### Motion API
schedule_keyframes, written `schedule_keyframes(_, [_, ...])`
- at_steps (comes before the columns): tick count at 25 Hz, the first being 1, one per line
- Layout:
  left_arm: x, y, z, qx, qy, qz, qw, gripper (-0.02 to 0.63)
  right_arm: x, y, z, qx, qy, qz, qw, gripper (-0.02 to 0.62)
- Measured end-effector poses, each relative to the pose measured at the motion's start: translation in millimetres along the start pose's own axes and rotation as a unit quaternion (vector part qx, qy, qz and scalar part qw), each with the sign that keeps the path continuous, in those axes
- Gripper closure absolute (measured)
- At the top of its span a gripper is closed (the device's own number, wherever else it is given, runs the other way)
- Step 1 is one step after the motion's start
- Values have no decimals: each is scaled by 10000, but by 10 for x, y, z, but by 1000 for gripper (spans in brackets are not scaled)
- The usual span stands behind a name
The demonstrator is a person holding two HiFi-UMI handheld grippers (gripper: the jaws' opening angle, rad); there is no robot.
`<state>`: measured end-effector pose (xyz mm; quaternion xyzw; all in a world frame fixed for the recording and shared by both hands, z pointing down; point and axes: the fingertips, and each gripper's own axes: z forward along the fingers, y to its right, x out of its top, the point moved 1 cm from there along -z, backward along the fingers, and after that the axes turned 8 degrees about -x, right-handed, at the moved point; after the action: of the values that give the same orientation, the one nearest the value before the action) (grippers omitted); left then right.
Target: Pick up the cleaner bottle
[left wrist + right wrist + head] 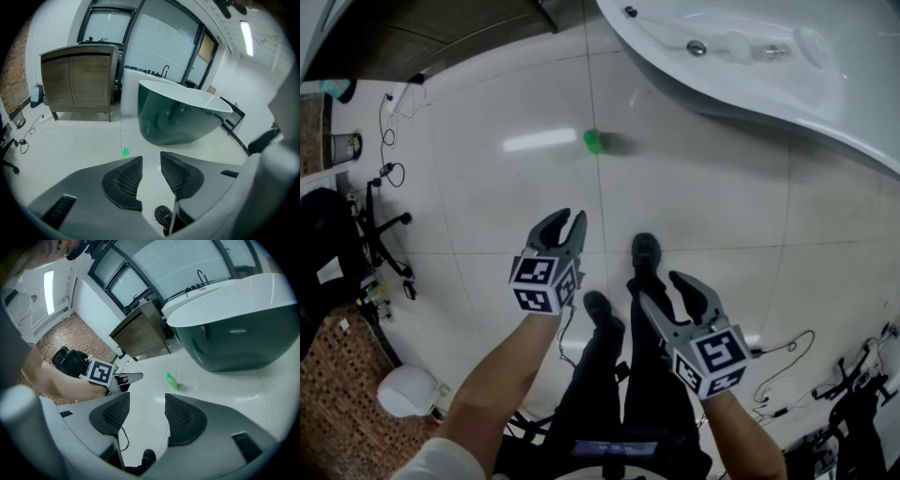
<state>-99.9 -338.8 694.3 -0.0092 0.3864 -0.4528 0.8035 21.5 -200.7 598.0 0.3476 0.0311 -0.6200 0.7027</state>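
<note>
Far left of the glossy white tiled floor [478, 206]: black office chair [337, 246], a white rounded object [408, 389] nearer the person (can't tell what it is), and a brown wooden cabinet [78, 79] by the back wall.

Next, the left gripper [567, 217] [151, 161], grey w/ a marker cube, held over the floor on a bare forearm. Its jaws are released: narrow gap btwn the ribbed pads, nothing in it, only floor & a shoe below.

The small green plastic cleaner bottle [594, 142] [125, 152] [172, 381] sits on the floor ahead of that gripper & well apart from it, over toward the floor's far side, near the tub's curved wall but not touching. It looks upright, not certain.

Mid: the person's black shoes [645, 251] & dark trousers [619, 394].

The right gripper [661, 289] [146, 401] hangs just right of the shoes. Jaws released too, wider gap, empty. The bottle shows above & right of that gap, well off.

Far right: big freestanding bathtub [769, 75] [234, 333], white inside, dark green outside, standing on the floor's far-right corner.
</note>
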Motion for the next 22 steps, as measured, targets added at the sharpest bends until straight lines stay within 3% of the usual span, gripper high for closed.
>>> schedule_keyframes(9, [-348, -393, 901, 144, -72, -100, 9998, 455, -240, 570, 283, -183, -86, 164, 9997, 351])
schedule_keyframes(22, [-805, -1212, 1996, 664, -164, -397, 9969, 385, -734, 1063, 655, -286, -546, 454, 9971, 351])
